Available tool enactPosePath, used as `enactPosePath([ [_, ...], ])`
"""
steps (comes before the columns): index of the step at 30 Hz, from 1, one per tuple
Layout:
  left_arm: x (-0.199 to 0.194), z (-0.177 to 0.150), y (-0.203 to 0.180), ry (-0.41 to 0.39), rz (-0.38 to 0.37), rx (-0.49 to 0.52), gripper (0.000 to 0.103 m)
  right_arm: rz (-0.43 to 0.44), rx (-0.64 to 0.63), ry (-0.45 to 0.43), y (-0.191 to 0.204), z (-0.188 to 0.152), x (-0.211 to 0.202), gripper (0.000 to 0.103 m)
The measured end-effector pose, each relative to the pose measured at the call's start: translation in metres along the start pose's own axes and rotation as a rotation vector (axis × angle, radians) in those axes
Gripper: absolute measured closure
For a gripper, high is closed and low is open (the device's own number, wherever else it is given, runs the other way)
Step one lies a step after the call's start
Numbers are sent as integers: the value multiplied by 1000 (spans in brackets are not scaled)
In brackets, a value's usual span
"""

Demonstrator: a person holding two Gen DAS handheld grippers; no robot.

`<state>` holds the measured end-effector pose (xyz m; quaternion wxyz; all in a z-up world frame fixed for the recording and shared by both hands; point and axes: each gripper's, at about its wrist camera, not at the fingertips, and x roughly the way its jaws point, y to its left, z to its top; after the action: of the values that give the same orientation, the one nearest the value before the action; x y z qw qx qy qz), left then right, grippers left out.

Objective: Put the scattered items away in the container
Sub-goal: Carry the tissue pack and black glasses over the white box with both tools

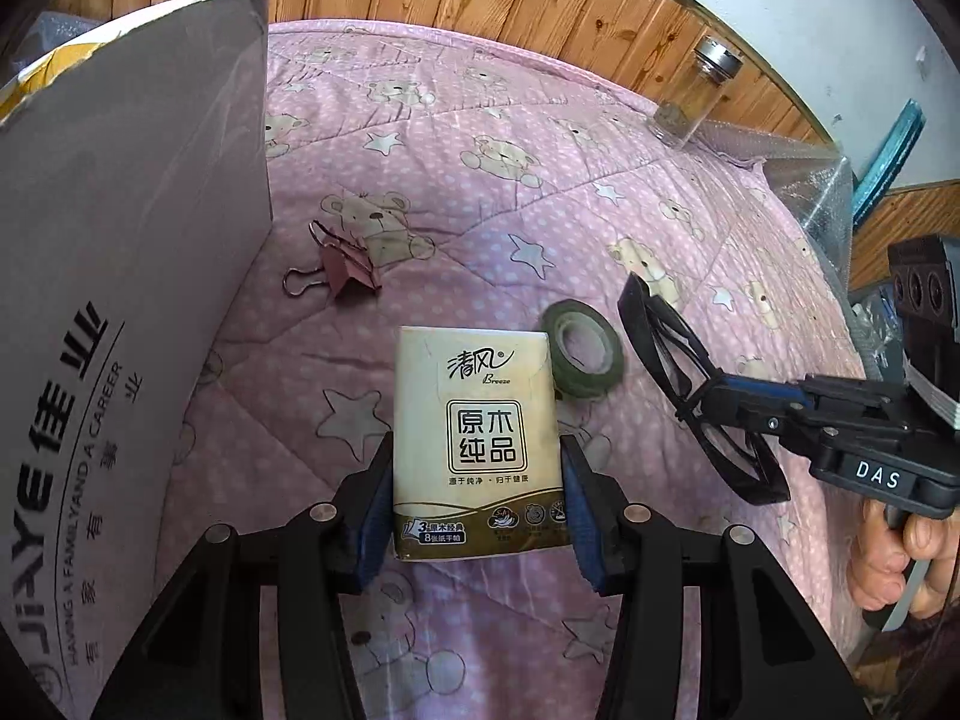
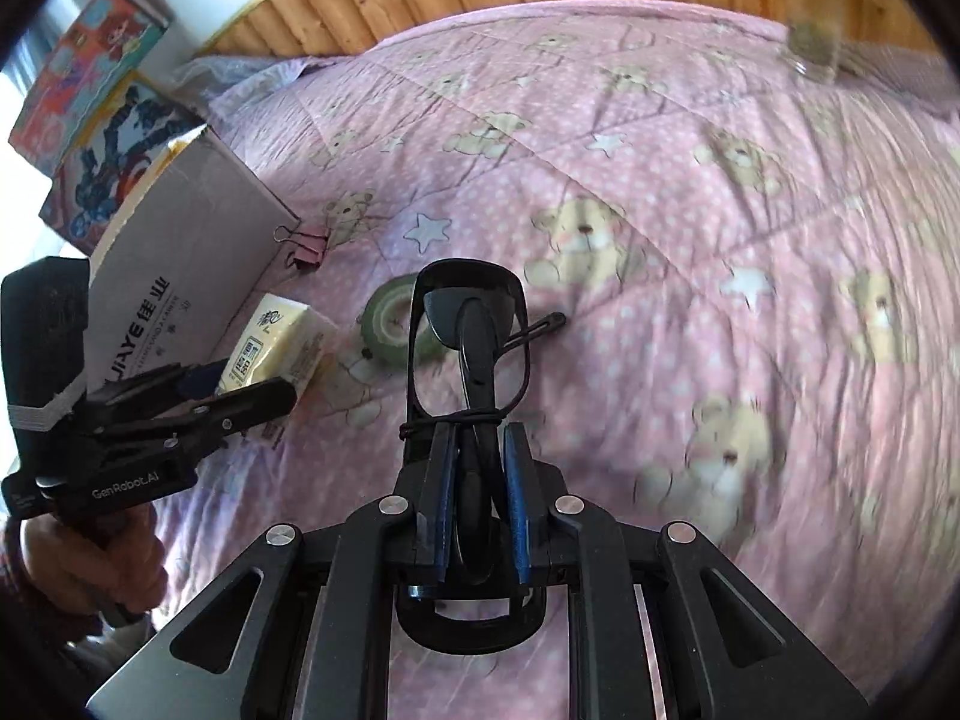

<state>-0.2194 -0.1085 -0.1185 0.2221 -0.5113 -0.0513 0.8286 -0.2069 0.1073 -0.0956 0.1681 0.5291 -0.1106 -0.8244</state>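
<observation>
— Right, left gripper (image 1: 477, 480) pinching the tissue pack (image 1: 478, 420) on the bed (image 1: 480, 138)!
— And the right gripper (image 2: 477, 480) clamps black glasses (image 2: 468, 336) above it; tape roll (image 1: 582, 354) between, cardboard box (image 1: 120, 300) at left.

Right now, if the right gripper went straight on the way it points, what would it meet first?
Probably the green tape roll: it lies just beyond the glasses that the right gripper holds. Depth is unclear.

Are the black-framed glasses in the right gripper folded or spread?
Folded. In the right wrist view the black-framed glasses sit edge-on in the right gripper, temples tucked against the frame. One thin arm tip pokes out to the right.
</observation>
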Motion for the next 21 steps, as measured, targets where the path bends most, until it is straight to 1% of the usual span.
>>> enactPosePath([
  [3,-9,-6,-7,5,-20,6,52,25,113,-23,-1,-30,-10,87],
  [7,-21,-19,-16,17,-37,31,52,39,186,-40,8,-63,-19,87],
  [12,-42,-39,-22,21,-47,51,52,15,201,-45,17,-94,-29,87],
  [14,-52,-46,-24,15,-49,55,52,0,199,-51,22,-102,-34,87],
  [21,-87,-66,-26,-15,-58,68,52,-9,201,-69,41,-127,-48,87],
])
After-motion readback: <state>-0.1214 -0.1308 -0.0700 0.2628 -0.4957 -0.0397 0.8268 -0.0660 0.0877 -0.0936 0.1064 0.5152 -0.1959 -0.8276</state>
